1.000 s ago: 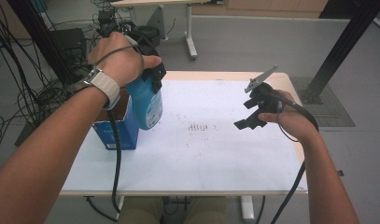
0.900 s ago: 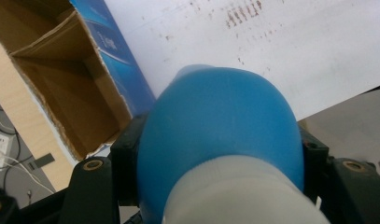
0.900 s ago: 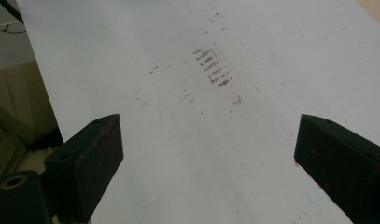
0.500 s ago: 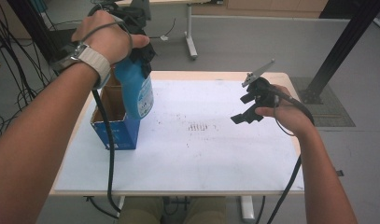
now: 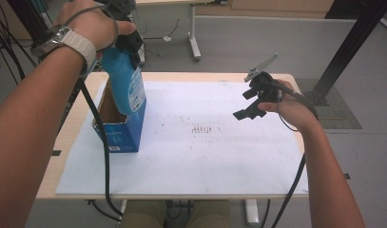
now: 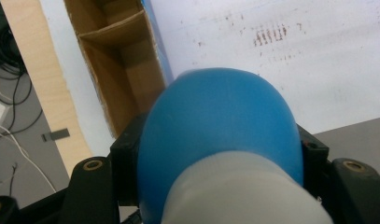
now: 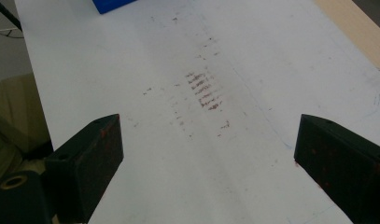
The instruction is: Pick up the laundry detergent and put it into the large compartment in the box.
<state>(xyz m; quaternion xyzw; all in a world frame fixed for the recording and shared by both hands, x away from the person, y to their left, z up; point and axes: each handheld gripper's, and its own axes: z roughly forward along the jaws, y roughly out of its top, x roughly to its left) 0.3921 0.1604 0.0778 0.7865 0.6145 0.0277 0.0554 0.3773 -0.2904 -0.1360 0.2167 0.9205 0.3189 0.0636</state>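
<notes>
White sheeting covers the wooden table (image 5: 77, 124), with grey floor and black cables beyond. At its left end a tall blue plastic bottle with a printed label (image 5: 127, 80) hangs neck-up, its base just inside the open top of the blue cardboard box with a brown divided inside (image 5: 119, 128). The left gripper (image 5: 127, 40) is clamped on the bottle's shoulder below the pale cap, jaws pressing both sides. Judged from this, the step is drawing the bottle out: a straight vertical lift would go best, so the base clears the box's rim and divider without tipping the carton, and the grip should stay firm on the rounded, slippery shoulder. That forearm reaches up and forward, wrist bent down over the bottle. The right gripper (image 5: 250, 102) hovers above the sheet's right side, jaws wide apart and holding nothing, forearm level
</notes>
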